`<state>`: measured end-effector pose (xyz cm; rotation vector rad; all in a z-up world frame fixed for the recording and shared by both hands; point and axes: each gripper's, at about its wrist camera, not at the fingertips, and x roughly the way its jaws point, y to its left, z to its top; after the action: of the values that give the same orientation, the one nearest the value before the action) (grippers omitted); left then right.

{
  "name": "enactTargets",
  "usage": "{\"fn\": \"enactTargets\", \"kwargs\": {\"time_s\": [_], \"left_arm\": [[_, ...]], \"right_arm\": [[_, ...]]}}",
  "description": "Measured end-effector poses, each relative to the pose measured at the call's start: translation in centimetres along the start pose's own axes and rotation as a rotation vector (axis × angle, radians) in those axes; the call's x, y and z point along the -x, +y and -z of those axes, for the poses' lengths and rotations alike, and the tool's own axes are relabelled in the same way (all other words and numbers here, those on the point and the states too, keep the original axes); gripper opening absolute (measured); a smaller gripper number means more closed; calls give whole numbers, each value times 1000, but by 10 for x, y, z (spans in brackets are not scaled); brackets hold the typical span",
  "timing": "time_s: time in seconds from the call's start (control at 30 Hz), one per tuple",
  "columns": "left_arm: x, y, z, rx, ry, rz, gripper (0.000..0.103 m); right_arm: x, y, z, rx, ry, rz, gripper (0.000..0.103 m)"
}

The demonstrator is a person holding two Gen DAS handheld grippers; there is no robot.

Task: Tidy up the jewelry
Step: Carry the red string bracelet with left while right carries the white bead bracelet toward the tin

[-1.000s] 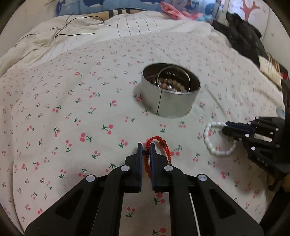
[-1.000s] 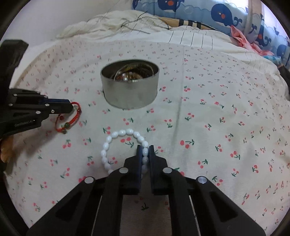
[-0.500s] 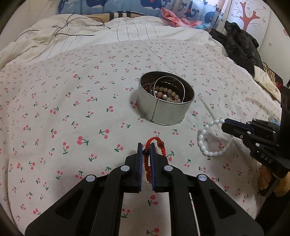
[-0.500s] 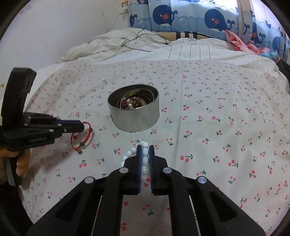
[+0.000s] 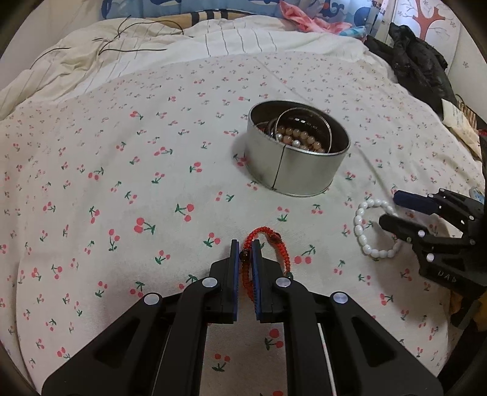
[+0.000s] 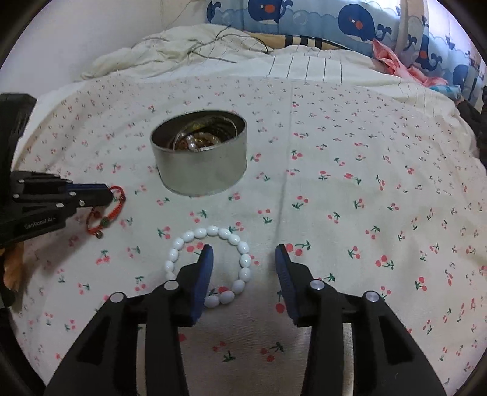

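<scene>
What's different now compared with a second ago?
The right gripper has opened and let go of the white bead bracelet, which now lies on the bedspread. The left gripper stays shut on the red cord bracelet. The tin has not moved.

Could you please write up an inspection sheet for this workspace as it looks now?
Surface: cherry-print sheet on a bed.
Job's things: tin holding beads and bangles; white bracelet flat on the sheet; red bracelet.
Clutter: black clothes, pink cloth.
Grippers: left gripper shut on the red bracelet; right gripper open, one finger inside the white bracelet's loop.
Cables: thin wires on the rumpled quilt.
Surroundings: whale-print fabric, white wall.
</scene>
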<state>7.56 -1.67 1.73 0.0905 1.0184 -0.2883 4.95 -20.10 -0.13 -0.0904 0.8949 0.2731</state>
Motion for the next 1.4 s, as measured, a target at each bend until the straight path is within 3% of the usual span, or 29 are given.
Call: {"fn": "enactTargets", "kwargs": {"time_s": [0.13,0.3,0.43,0.5,0.67,1.4], "left_arm": [[-6,-1,1,-13,16,-22,10],[-9,-4,2,-20,22,-35,25],[-8,-8,3,-47,19,-46,25],[-6,-10,3,-56,16,-33,13],[0,-17,3,-85,-9,-39,7],[41,-32,-8,-152,-146,-37,7]], "right_arm": [[-4,1,2,14,12,10,50],[-4,4,3,32,14,6,46],[-3,10,4,56,7,-5,16],[-2,10,5,57,2,-8,9],[3,7,2,36,-19,-23,8],[42,0,-13,-28,-184,-114,8]]}}
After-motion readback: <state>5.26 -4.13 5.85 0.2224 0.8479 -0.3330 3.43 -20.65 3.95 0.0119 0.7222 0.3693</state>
